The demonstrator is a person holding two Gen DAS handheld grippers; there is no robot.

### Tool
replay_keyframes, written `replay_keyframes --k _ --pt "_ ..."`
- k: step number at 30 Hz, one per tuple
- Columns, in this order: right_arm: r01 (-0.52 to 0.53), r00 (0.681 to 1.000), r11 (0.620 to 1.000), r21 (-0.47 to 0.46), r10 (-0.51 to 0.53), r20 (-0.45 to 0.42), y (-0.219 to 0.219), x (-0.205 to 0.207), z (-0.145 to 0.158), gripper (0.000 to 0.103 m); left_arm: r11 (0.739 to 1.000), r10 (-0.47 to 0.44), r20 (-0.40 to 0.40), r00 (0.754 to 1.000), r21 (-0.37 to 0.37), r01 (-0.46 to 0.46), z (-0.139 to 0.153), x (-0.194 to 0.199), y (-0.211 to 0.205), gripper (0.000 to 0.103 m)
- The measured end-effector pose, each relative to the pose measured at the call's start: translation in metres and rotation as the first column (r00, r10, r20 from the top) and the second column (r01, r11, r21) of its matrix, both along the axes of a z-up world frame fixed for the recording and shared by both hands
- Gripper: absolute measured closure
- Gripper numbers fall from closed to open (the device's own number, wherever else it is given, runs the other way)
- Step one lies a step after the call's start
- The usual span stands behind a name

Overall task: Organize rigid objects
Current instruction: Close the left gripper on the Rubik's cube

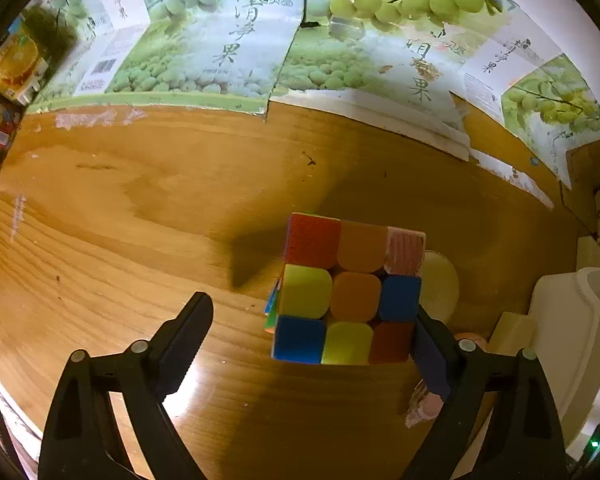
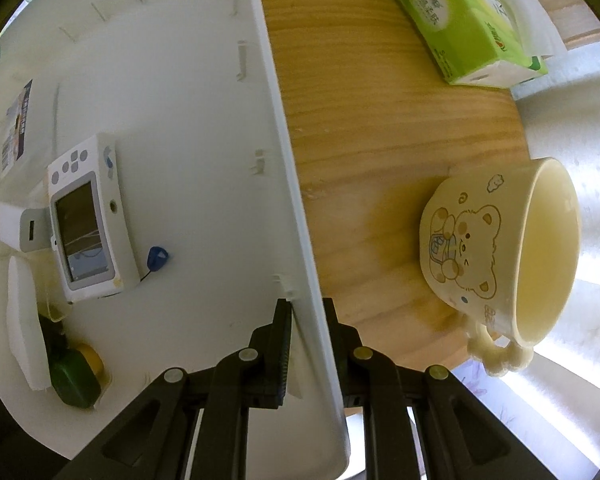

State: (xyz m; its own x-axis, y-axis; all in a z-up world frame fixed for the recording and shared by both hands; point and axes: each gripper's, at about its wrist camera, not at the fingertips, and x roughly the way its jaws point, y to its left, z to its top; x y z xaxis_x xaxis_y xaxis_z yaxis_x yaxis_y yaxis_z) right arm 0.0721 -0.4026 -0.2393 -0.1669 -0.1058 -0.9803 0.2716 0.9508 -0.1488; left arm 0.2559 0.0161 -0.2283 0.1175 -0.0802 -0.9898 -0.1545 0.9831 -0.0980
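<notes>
A scrambled colour cube point(image 1: 348, 292) stands on the wooden table point(image 1: 120, 220). My left gripper point(image 1: 311, 306) points down over it with the jaws wide. The right finger point(image 1: 430, 352) lies against the cube's right side. The left finger point(image 1: 184, 344) stands well apart from the cube, with bare wood between them. My right gripper point(image 2: 305, 304) is shut on the rim of a white plastic bin point(image 2: 284, 152), one finger inside the wall and one outside. In the bin lie a white device with a screen point(image 2: 88, 220) and a green and yellow object point(image 2: 76, 376).
A cream mug with a bear print point(image 2: 480, 248) lies on its side on the table beside the bin. A green tissue pack point(image 2: 460, 20) sits farther back. Flattened grape-print cardboard point(image 1: 220, 40) lines the table's far side. The white bin point(image 1: 560, 340) is right of the cube.
</notes>
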Motion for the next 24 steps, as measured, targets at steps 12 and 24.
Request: replay_keyframes --k 12,24 --pt "0.003 1.000 1.000 -0.001 -0.003 0.001 -0.003 0.000 0.001 0.087 0.998 -0.003 -0.005 1.000 -0.058 0.002 -0.010 0.004 0.000 0.033" --pt "-0.019 1.000 1.000 -0.007 0.019 0.010 0.005 -0.004 0.006 0.087 0.999 -0.024 0.027 0.999 -0.041 0.025 0.017 -0.008 -0.012 0.034"
